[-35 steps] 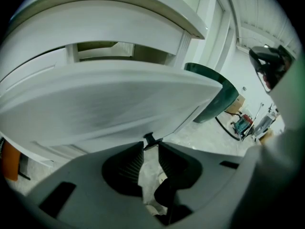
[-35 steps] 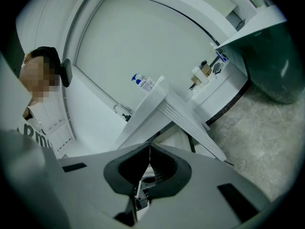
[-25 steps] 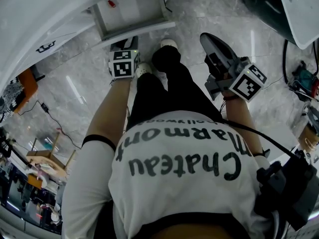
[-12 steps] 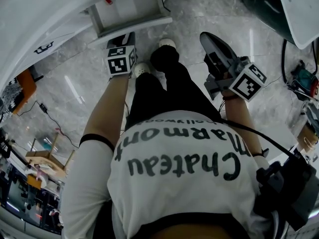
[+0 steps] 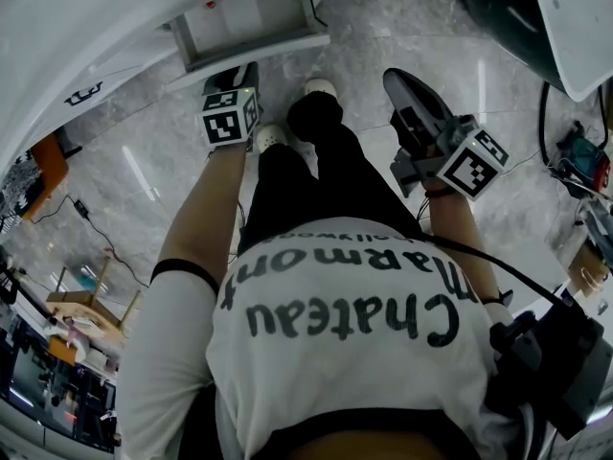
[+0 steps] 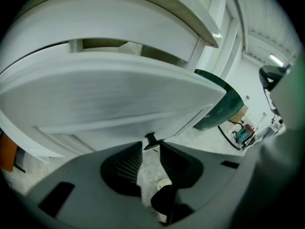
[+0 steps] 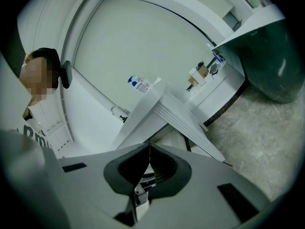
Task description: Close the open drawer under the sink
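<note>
The white drawer stands pulled out from the cabinet under the white sink counter, at the top of the head view. Its front panel fills the left gripper view, with a small dark knob on its lower edge. My left gripper is up against the drawer front. Its jaws are opening, with the knob between their tips and a gap on each side. My right gripper hangs apart to the right, over the floor, shut on nothing.
The person's dark trouser legs and white shoes stand just below the drawer. A dark green tub sits at the upper right, with cables and tools on the floor at the right. An orange stool is at the left.
The left gripper and the drawer front have shifted a little towards the cabinet, and the gripper's marker cube has rolled slightly. The right gripper has stayed put.
</note>
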